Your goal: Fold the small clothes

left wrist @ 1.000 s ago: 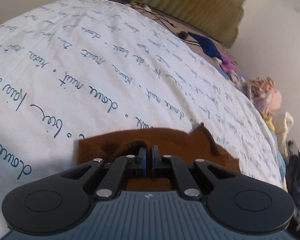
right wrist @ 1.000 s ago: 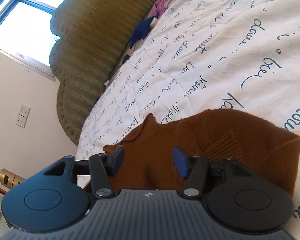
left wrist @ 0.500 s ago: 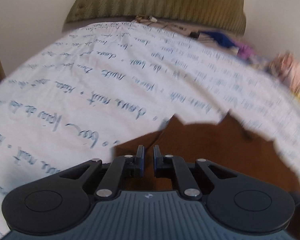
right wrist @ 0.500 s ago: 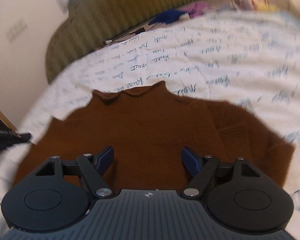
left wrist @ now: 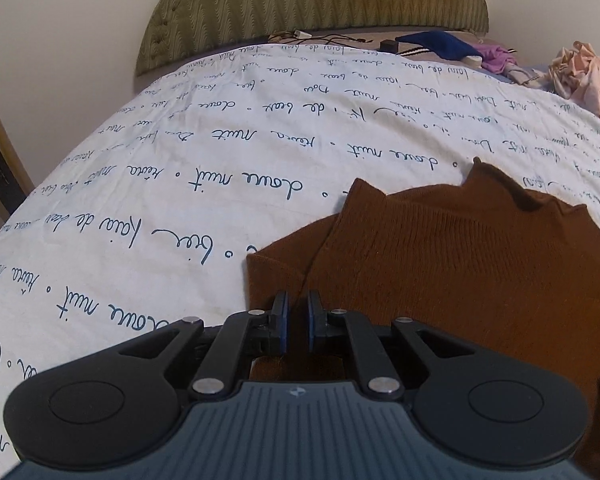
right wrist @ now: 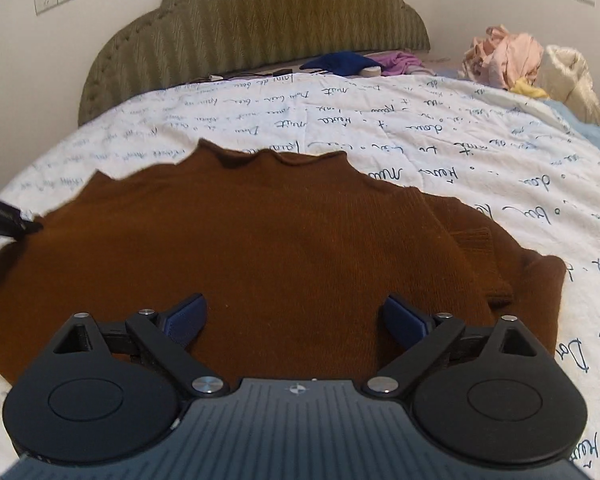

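The brown sweater point(right wrist: 284, 248) lies flat on the bed point(left wrist: 148, 184). The right gripper point(right wrist: 296, 320) has just been opening wide, empty, above it. Only the left view shows the left gripper point(left wrist: 296, 320) nearly closed, pads flanking a sleeve fold.

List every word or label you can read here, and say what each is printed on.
"nuit", repeated in blue cursive across the white bedspread.
"de", cursive on the same bedspread.
Other script words there: too distorted to read reliably.
Brown sweater: no text.
Small emblem on each gripper body: no words.
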A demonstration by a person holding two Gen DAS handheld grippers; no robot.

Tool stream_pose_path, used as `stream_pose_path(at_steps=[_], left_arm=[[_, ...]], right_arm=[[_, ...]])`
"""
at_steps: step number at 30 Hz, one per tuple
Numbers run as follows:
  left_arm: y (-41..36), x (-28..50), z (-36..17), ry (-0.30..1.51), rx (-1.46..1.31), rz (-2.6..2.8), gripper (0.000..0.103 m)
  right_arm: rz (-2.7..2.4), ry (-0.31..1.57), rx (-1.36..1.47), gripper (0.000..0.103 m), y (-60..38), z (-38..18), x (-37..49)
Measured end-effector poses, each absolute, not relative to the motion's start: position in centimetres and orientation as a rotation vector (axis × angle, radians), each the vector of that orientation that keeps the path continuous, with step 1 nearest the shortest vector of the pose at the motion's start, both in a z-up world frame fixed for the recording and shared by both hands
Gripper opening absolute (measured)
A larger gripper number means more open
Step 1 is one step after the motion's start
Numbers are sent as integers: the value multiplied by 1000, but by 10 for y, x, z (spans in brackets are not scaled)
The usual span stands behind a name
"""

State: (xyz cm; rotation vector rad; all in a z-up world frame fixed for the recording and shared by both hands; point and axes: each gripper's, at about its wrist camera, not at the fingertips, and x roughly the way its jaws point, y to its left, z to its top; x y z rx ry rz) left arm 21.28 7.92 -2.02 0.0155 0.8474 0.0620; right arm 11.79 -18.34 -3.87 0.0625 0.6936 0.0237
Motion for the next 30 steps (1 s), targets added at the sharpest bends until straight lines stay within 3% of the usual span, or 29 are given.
stream_pose_path(at_steps=[3,20,25,28,29,30], left_arm=[[78,213,-23,851,18,71,9],[68,208,-31,832,85,96,10],[64,201,-36,797,116,110,16],[61,195,-40,761,140,131,24],[60,193,-42,747,152,152,34],[60,191,-43,737,160,179,55]], right_arm=[[17,684,37,103,-178,-44,116],[14,634,26,103,-177,-53,109],[11,628,19,103,-176,-54,108],[9,624,18,103,-175,-54,107],[9,623,18,103,-175,-54,107],[9,623,17,103,-175,-54,107]])
